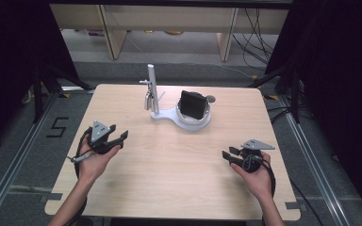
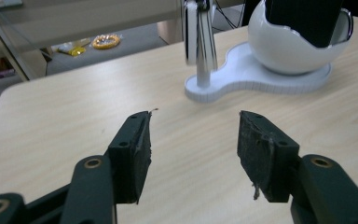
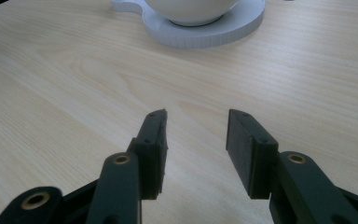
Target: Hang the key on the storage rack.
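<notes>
A white stand (image 1: 167, 116) sits at the far middle of the wooden table (image 1: 169, 160), with an upright post (image 1: 152, 89) and a round bowl (image 1: 194, 117) holding a black boxy object (image 1: 192, 104). A small metal piece (image 1: 147, 100) hangs on the post. My left gripper (image 1: 119, 136) is held at the table's left, open, nothing between its jaws; its own view has the post (image 2: 199, 42) and the bowl (image 2: 293, 49) ahead. At the right side my right gripper (image 1: 227, 153) is open and empty, facing the stand's base (image 3: 200, 28).
A small round grey object (image 1: 210, 99) lies just behind the bowl. Beyond the table's far edge are wooden furniture legs (image 1: 114, 35), cables (image 1: 257, 37) on the floor and dark curtains at both sides. A yellow ring (image 2: 105, 41) lies on the floor.
</notes>
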Available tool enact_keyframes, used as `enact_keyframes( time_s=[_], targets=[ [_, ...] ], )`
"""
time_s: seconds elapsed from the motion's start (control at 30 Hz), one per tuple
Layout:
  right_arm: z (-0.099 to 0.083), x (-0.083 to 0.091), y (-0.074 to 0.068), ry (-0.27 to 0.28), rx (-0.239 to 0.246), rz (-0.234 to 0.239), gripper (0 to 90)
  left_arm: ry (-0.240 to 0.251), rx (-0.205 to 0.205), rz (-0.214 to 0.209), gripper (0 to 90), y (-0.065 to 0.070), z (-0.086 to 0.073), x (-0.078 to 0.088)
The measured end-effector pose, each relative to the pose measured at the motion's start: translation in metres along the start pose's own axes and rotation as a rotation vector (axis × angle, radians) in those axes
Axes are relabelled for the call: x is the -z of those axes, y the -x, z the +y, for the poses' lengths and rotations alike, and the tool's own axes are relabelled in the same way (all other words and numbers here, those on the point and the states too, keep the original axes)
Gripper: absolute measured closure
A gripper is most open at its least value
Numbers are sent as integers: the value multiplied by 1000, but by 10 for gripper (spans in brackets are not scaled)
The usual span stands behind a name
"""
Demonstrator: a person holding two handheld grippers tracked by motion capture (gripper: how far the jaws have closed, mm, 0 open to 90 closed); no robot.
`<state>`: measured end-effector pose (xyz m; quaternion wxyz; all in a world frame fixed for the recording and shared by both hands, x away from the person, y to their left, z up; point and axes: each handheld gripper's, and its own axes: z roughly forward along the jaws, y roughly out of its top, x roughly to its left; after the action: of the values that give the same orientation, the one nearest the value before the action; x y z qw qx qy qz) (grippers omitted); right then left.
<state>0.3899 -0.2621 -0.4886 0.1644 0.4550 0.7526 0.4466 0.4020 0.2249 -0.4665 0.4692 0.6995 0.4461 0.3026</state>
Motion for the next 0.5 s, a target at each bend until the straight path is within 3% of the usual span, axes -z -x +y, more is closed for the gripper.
enact_keyframes(
  time_s=[0.13, 0.2, 0.23, 0.3, 0.33, 0.37, 0.4, 0.43, 0.47, 0.5],
  targets=[
    [0, 1, -1, -22, 5, 2, 583, 12, 38, 25, 432, -6, -26, 14],
    [0, -1, 1, -2, 36, 7, 582, 15, 43, 29, 432, -7, -38, 17],
    [-1, -1, -4, -20, -23, 15, 580, 14, 52, 26, 431, -7, -43, 18],
    [-1, -2, -3, -14, 0, 19, 577, 16, 55, 11, 426, -7, -49, 20],
    [-1, -3, 0, -5, 41, 16, 575, 20, 60, 10, 424, -6, -52, 21],
    [-2, -3, -1, -6, 39, 19, 574, 26, 63, 8, 420, -6, -54, 21],
    [-2, -2, -4, -13, 7, 16, 573, 31, 68, 4, 418, -4, -56, 22],
    [-2, -1, -4, -26, 16, 12, 571, 38, 68, -7, 416, -3, -59, 21],
    [-2, -4, -1, -3, 52, 13, 570, 38, 66, -8, 414, -1, -61, 20],
    [-3, -3, -1, -7, 46, 21, 569, 39, 61, -12, 408, 0, -62, 19]
  ],
)
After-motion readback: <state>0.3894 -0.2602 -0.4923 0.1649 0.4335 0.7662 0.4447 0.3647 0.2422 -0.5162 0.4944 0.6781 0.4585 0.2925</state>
